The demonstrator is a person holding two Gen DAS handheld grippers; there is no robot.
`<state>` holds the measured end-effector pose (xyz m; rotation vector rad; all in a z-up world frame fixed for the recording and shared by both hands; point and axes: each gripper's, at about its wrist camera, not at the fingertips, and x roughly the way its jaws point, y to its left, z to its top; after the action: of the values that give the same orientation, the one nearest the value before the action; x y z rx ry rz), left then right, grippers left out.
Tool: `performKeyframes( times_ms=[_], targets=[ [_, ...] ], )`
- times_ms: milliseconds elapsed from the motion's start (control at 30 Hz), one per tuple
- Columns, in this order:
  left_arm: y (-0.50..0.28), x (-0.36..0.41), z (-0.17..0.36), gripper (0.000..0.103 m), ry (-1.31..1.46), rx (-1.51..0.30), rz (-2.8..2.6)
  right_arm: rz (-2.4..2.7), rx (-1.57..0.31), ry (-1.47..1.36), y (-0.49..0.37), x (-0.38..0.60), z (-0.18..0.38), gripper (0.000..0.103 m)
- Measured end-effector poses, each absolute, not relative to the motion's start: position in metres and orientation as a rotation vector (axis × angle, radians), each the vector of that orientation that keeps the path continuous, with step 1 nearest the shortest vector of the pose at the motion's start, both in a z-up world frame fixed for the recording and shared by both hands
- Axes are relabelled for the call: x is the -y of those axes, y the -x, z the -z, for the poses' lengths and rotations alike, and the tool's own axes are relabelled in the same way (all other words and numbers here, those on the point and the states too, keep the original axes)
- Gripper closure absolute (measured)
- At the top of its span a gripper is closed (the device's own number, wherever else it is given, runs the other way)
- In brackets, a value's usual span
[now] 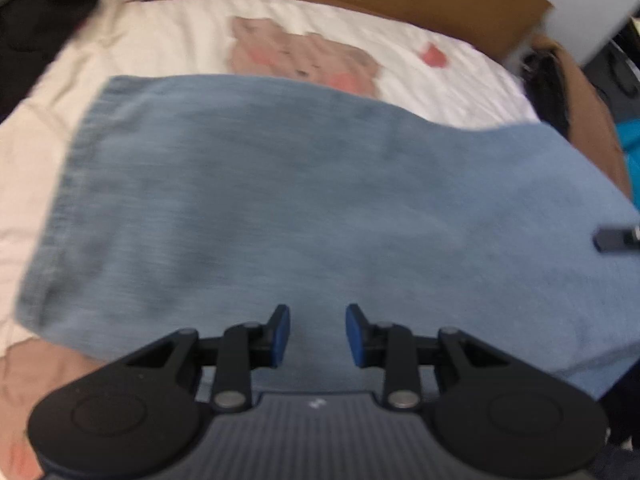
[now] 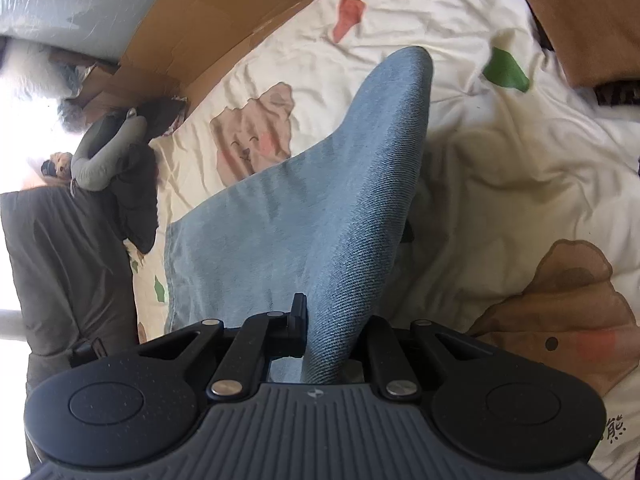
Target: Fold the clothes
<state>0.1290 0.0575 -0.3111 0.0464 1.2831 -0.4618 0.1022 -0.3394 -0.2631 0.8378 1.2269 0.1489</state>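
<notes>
Right gripper [image 2: 320, 332] is clamped on a bunched fold of the blue denim garment [image 2: 320, 208], the cloth rising from between its jaws and running forward in a raised ridge whose far end curls over above the bed. Left gripper [image 1: 318, 334] has its jaws apart, the blue pads [image 1: 282, 334] separated with nothing between them, positioned over the near edge of the same garment [image 1: 280, 200]. From the left wrist view the denim lies spread broad and mostly flat across the bed, its hemmed edge at the left; this view is blurred. A dark finger of the other gripper shows at the far right edge there. Underneath is a cream bedsheet [image 2: 500, 168] printed with pink-brown bears, plus red and green patches, and it is wrinkled. Brown cardboard [image 2: 208, 12] stands along the far side of the bed. Dark clothing [image 2: 136, 192] and a grey sleeve-like piece lie heaped at the sheet's edge, apart from the denim.
</notes>
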Motion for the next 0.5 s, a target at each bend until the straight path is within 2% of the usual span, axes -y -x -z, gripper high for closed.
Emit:
performKeyframes(
  times_ms=[333, 400, 500],
  targets=[
    [-0.113, -0.033, 0.337, 0.072, -0.154, -1.303, 0.537, -0.163, -1.261, -0.791, -0.113, 0.316, 0.243, 0.095],
    [-0.12, -0.029, 0.338, 0.078, -0.16, -1.307, 0.54, -0.163, -1.255, -0.779, -0.115, 0.311, 0.24, 0.095],
    [-0.131, -0.022, 0.339, 0.079, -0.169, -1.313, 0.544, -0.165, -1.242, -0.779, -0.117, 0.308, 0.236, 0.095]
  ],
)
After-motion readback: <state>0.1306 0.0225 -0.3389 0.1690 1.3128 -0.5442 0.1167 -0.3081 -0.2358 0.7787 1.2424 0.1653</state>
